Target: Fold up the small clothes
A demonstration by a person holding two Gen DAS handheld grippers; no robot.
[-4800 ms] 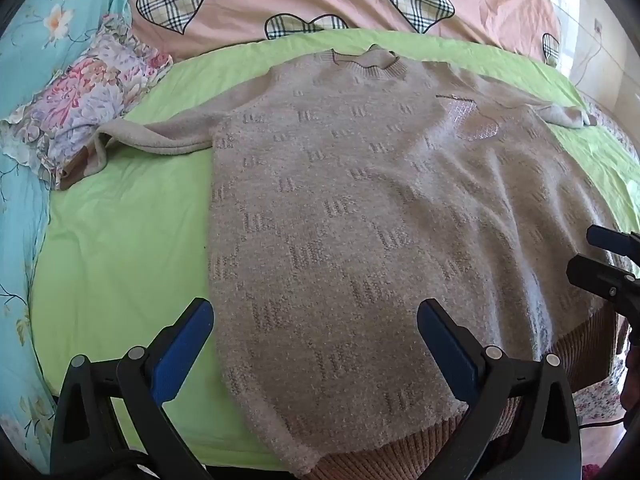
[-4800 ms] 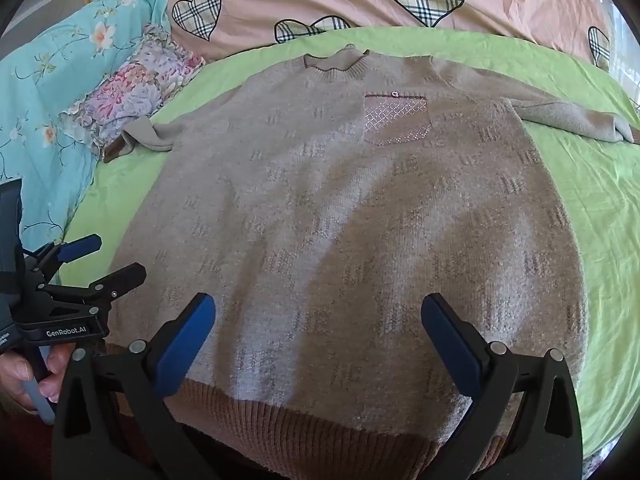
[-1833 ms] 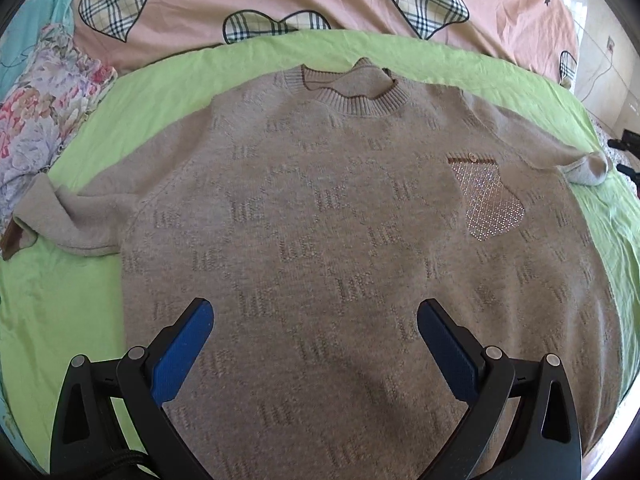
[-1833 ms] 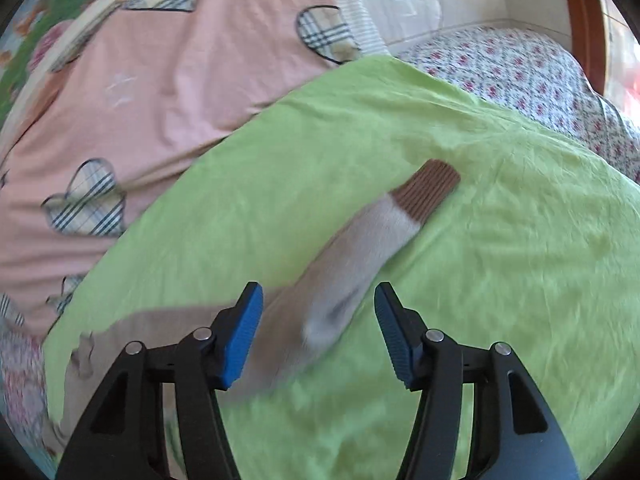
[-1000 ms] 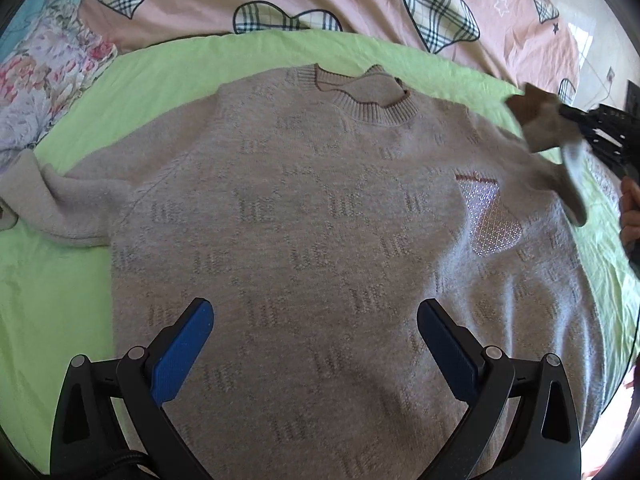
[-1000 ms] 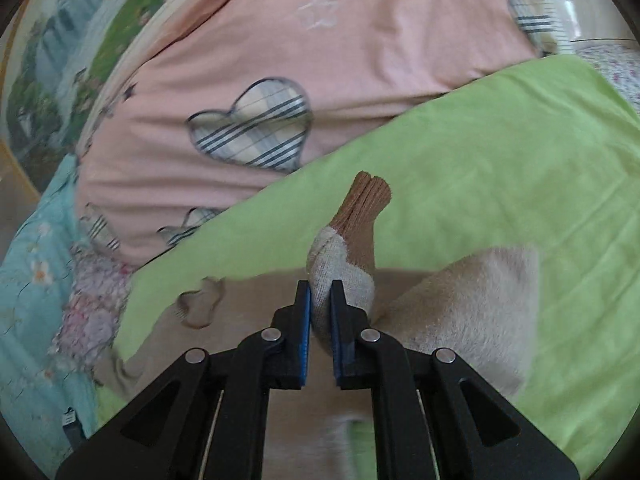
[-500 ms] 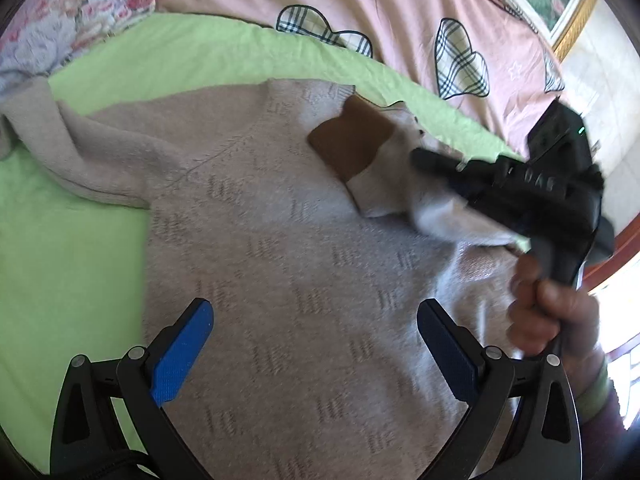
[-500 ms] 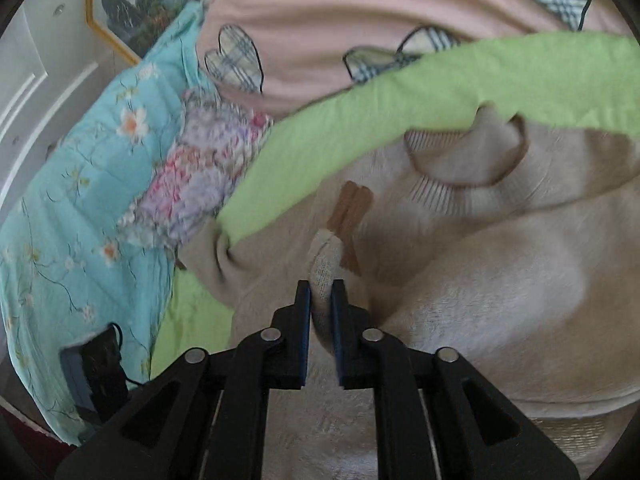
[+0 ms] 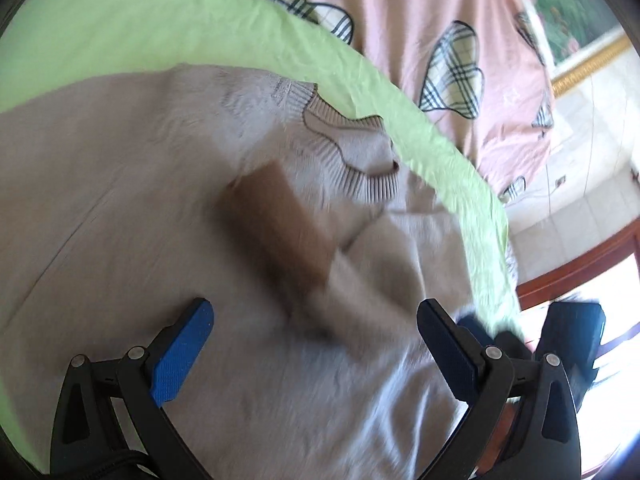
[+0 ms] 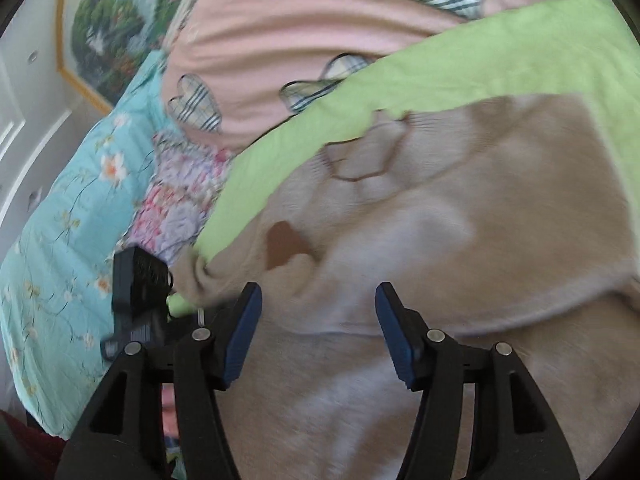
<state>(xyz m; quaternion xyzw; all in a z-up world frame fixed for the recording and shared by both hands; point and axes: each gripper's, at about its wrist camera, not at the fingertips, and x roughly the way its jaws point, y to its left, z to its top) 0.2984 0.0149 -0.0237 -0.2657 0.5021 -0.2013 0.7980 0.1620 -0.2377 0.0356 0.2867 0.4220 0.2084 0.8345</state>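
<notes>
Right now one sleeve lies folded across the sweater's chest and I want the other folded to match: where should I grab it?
Take the unfolded sleeve near its bunched end, at the sweater's edge by the floral cushion. Come from the open outer side over the green sheet, jaws across the sleeve's width; nothing blocks that side, though the cuff isn't clearly visible.

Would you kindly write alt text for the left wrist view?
A beige knitted sweater lies on a lime-green sheet, one sleeve with a brown ribbed cuff folded across its chest below the collar. The left claw hovers open above it; the image is motion-blurred.
</notes>
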